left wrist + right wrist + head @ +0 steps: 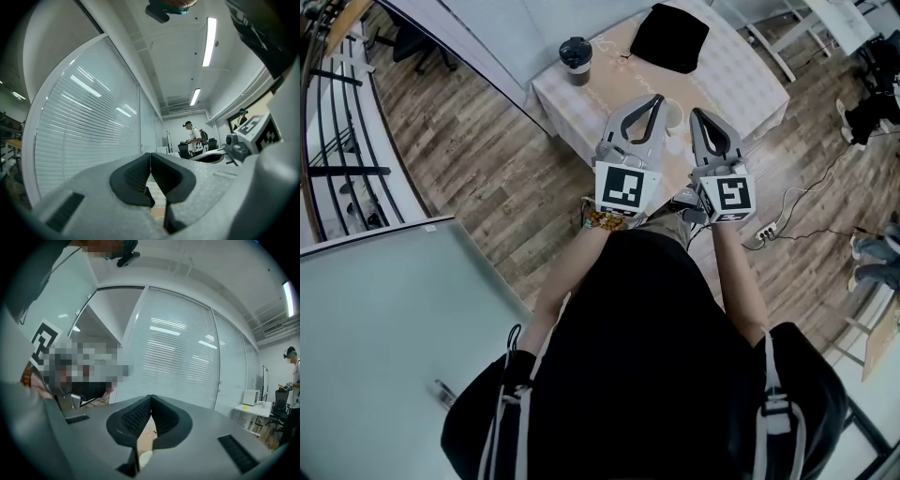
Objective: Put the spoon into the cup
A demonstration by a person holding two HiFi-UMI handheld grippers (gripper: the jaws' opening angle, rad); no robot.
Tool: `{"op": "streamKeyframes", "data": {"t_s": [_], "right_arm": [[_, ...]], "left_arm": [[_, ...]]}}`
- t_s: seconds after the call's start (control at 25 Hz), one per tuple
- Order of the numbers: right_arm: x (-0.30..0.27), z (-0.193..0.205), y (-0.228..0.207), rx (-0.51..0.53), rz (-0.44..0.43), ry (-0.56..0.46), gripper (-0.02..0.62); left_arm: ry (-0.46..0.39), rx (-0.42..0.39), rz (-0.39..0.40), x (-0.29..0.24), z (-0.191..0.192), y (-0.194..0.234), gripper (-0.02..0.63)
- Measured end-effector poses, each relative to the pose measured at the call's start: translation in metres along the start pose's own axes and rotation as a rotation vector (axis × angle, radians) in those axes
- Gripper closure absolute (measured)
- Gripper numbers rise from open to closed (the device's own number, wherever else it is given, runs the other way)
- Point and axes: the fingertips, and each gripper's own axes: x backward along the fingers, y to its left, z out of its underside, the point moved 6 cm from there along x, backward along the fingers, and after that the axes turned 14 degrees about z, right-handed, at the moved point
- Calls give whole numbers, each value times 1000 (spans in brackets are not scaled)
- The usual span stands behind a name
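- Spoon: I could not pick it out in any view, so I could not tell where it lay or which way its long axis ran.
- I saw a white cup (673, 114) standing upright on the table (741, 75), between the tips of the two grippers and partly hidden by the left one. I could not see what it held.
- A dark lidded tumbler (576, 58) stood near the table's far left corner, well apart from the cup. Its lid hid the inside.
- A black cloth (669, 37) lay at the far edge of the table.
- The left gripper (150, 155) was clenched, its pads meeting at the tips with nothing between them. In the head view it (657, 99) hung over the near part of the table.
- The right gripper (150, 397) was clenched and empty too, and sat (697, 114) just beside the cup.
- The marker cubes (626, 187) carried black-and-white square patterns. The faint markings on the tablecloth were too small for me to read.
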Motion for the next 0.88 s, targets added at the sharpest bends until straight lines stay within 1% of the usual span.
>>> {"op": "streamKeyframes", "data": {"t_s": [0.88], "right_arm": [[6,4,10,-26,-69,-9,589]], "left_arm": [[25,18,24,5,7,-7,589]]}}
